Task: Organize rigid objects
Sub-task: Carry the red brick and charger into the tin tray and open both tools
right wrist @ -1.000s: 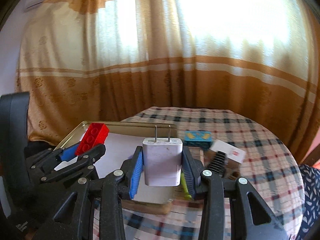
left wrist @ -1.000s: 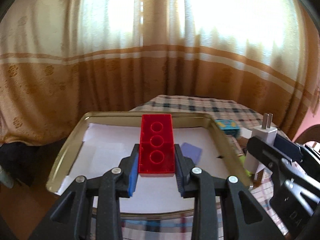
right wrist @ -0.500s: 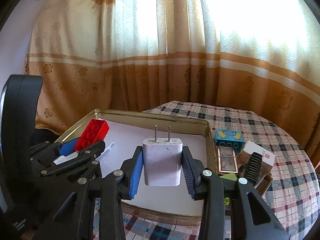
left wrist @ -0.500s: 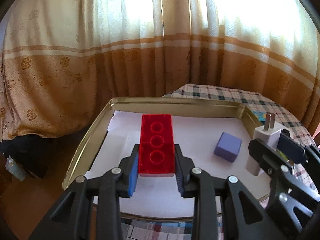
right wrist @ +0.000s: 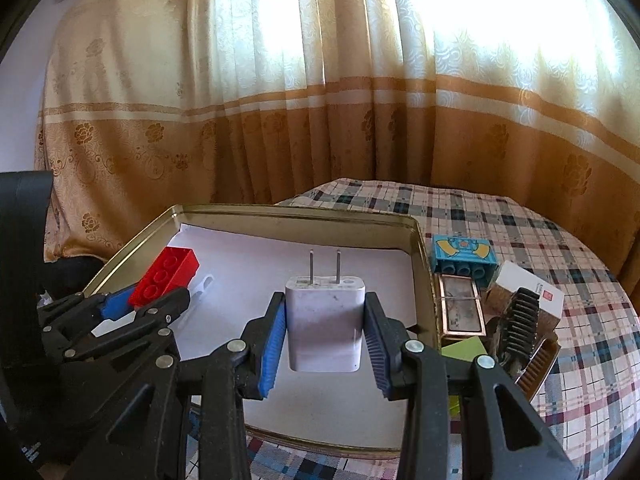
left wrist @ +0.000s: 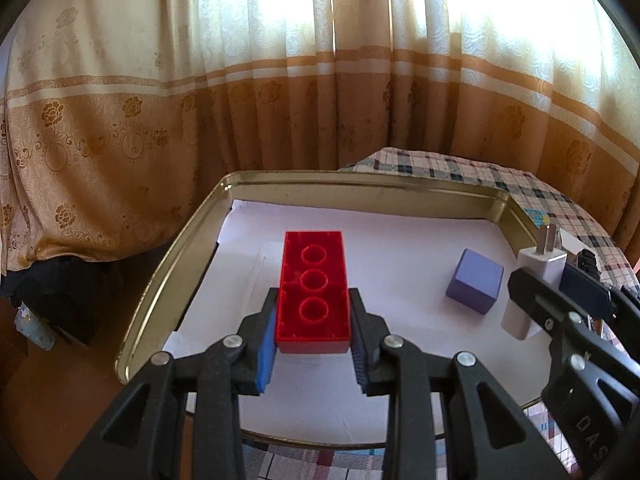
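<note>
My left gripper (left wrist: 313, 344) is shut on a long red toy brick (left wrist: 313, 290), held just above the white paper lining a gold metal tray (left wrist: 180, 248). My right gripper (right wrist: 325, 342) is shut on a white plug-in charger (right wrist: 325, 320), prongs pointing away, over the same tray (right wrist: 424, 276). Each view shows the other gripper: the charger (left wrist: 534, 280) at the right edge, the red brick (right wrist: 166, 276) at the left. A purple cube (left wrist: 475, 286) lies on the paper between them.
Beyond the tray's right wall on the checked tablecloth (right wrist: 560, 240) lie a blue printed brick (right wrist: 464, 258), a copper-framed plate (right wrist: 460, 306), a white box (right wrist: 528, 292), a black comb (right wrist: 518, 320) and a yellow-green pad (right wrist: 466, 346). Curtains hang close behind.
Both grippers have come down and forward over the tray with their loads. The tray fills more of each view and the purple cube has come into full sight.
</note>
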Available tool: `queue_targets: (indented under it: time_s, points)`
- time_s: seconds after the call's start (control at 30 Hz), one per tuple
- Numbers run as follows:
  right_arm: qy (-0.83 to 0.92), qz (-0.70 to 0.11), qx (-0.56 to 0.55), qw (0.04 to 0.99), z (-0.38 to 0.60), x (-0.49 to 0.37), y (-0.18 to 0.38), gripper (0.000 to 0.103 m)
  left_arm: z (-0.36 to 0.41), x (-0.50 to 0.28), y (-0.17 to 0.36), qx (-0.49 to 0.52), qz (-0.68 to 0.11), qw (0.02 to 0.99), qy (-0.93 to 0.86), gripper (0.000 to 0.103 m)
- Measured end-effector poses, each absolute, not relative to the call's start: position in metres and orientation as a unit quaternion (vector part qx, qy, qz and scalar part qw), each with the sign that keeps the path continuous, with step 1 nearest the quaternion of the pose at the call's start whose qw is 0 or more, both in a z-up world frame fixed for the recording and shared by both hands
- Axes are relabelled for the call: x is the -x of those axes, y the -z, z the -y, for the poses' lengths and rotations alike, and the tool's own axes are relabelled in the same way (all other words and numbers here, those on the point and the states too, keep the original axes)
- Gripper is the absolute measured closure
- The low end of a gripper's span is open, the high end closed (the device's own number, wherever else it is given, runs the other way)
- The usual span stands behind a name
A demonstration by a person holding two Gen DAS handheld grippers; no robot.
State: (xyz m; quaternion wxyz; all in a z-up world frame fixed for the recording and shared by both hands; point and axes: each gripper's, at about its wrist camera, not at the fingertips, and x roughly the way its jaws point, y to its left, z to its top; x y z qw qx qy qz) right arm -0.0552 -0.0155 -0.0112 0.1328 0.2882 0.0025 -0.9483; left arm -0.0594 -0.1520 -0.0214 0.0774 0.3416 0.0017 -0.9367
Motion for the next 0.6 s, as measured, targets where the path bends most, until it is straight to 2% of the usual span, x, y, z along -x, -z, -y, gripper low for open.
queue_targets:
  time_s: [0.6]
  points:
    - [0.940, -0.026, -0.302, 0.155, 0.028, 0.058, 0.015, 0.062, 0.150, 0.062, 0.022, -0.346, 0.013, 0.080, 0.935, 0.073]
